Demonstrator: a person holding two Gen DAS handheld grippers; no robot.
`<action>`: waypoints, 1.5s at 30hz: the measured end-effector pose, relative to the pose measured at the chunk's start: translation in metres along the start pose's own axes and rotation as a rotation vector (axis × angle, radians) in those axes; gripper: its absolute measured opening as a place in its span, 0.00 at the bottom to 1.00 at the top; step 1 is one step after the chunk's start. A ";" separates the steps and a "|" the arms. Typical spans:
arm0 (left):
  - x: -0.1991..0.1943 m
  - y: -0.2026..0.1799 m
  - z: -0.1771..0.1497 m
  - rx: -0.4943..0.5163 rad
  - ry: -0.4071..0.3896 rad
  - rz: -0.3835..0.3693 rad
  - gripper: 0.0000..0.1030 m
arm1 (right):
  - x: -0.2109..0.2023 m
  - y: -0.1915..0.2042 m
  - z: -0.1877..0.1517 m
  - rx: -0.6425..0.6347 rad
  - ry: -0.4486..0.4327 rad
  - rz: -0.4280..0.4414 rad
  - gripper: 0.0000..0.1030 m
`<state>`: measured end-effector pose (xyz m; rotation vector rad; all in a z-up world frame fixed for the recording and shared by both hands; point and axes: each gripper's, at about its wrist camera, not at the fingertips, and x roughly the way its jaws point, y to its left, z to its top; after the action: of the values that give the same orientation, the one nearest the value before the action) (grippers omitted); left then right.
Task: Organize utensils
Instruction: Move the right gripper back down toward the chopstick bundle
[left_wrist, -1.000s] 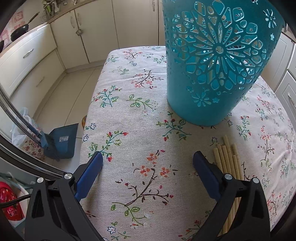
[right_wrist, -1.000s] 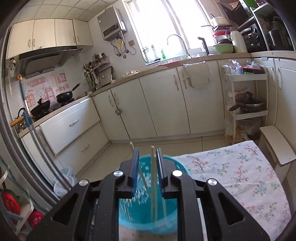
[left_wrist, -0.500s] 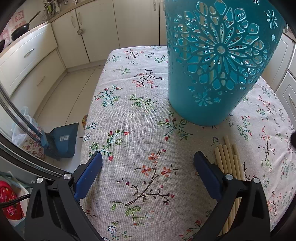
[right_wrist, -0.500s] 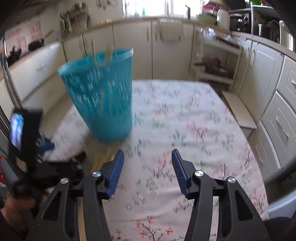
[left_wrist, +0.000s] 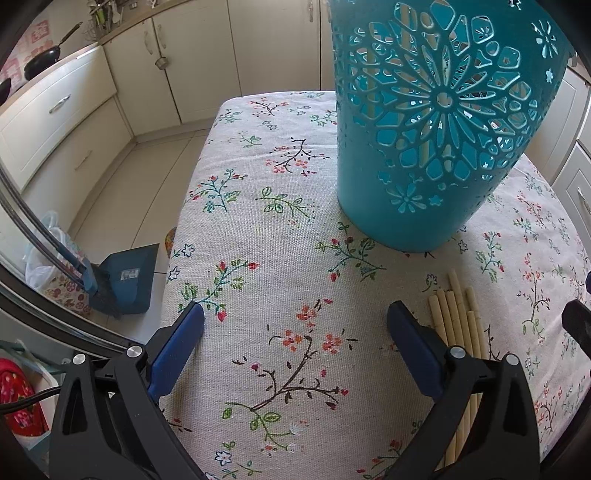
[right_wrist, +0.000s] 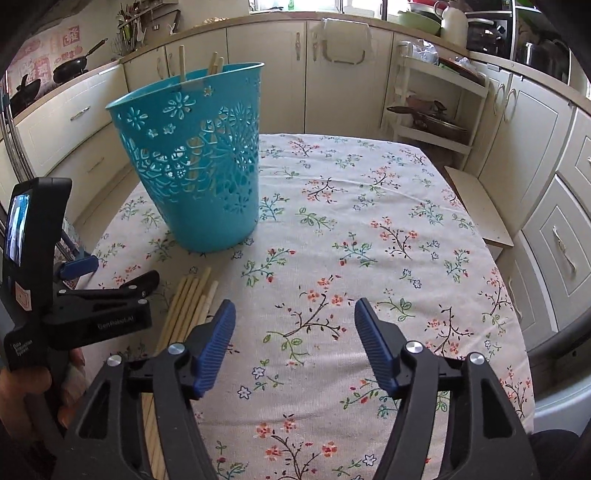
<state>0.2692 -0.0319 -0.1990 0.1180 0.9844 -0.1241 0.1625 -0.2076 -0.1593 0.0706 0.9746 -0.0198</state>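
A teal cut-out basket (right_wrist: 199, 162) stands on the floral tablecloth (right_wrist: 369, 229), with a few pale chopsticks (right_wrist: 214, 62) sticking up above its rim. It also fills the upper right of the left wrist view (left_wrist: 436, 122). A bundle of loose chopsticks (right_wrist: 190, 302) lies on the cloth in front of the basket, beside my left gripper's right finger in the left wrist view (left_wrist: 458, 317). My left gripper (left_wrist: 295, 314) is open and empty, low over the cloth. My right gripper (right_wrist: 295, 314) is open and empty, just right of the bundle.
The table's left edge (left_wrist: 184, 206) drops to a tiled floor with a blue dustpan (left_wrist: 125, 277). Cream cabinets (right_wrist: 332, 74) ring the table, and a white rack (right_wrist: 436, 107) with pots stands behind it. A small wooden stool (right_wrist: 480, 206) sits at the right edge.
My right gripper was shut on chopsticks above the basket; it has opened, left them in the basket, and drawn back low over the table. The left gripper has hardly moved.
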 end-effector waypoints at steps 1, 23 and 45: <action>0.000 0.000 0.000 0.000 0.000 0.000 0.93 | -0.001 0.000 0.000 0.001 0.000 0.005 0.63; 0.000 0.000 0.000 0.001 0.000 0.000 0.93 | -0.004 -0.001 0.002 0.010 -0.001 0.026 0.67; 0.000 0.000 0.000 0.000 0.001 0.000 0.93 | 0.013 0.001 -0.005 0.024 0.040 0.068 0.69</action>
<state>0.2694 -0.0324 -0.1993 0.1180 0.9849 -0.1237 0.1655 -0.2060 -0.1729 0.1264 1.0119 0.0329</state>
